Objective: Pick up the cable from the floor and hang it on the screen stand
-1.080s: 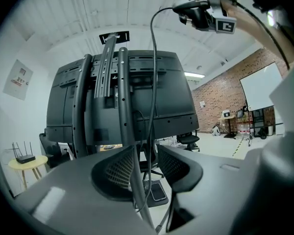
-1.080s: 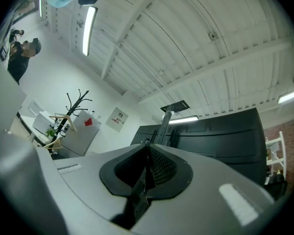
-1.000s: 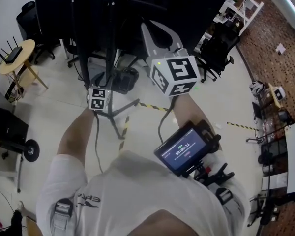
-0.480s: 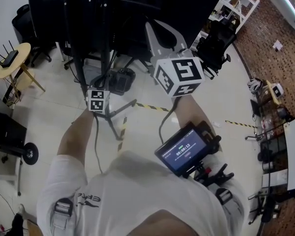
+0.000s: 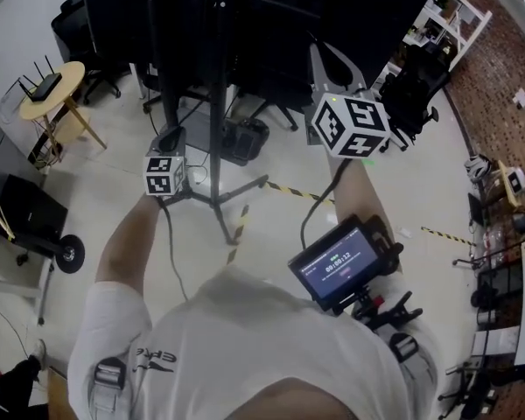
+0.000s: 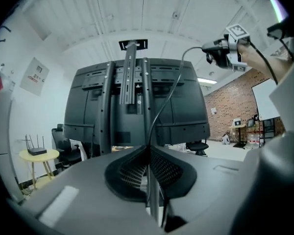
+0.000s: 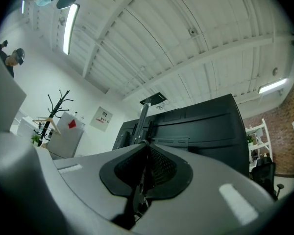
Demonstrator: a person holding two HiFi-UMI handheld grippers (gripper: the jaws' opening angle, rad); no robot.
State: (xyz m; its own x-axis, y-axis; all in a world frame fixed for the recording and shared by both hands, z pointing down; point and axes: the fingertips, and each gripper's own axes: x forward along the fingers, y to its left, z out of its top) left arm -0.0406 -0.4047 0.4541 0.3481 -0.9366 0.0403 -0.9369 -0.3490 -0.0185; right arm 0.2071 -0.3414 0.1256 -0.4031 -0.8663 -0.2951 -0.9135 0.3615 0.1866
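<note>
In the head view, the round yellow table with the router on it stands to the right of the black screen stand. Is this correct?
Not quite. The round yellow table with the router on it stands to the left of the black screen stand, not to the right. The head view shows this.

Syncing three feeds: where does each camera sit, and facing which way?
Head view: on head, steeply down at floor; left gripper, right gripper, forearms show.
Left gripper view: on it, up along closing jaws pinching the cable at the screen stand; right gripper shows.
Right gripper view: on it, up along jaws shut on cable.
Gripper views share that stand.
</note>
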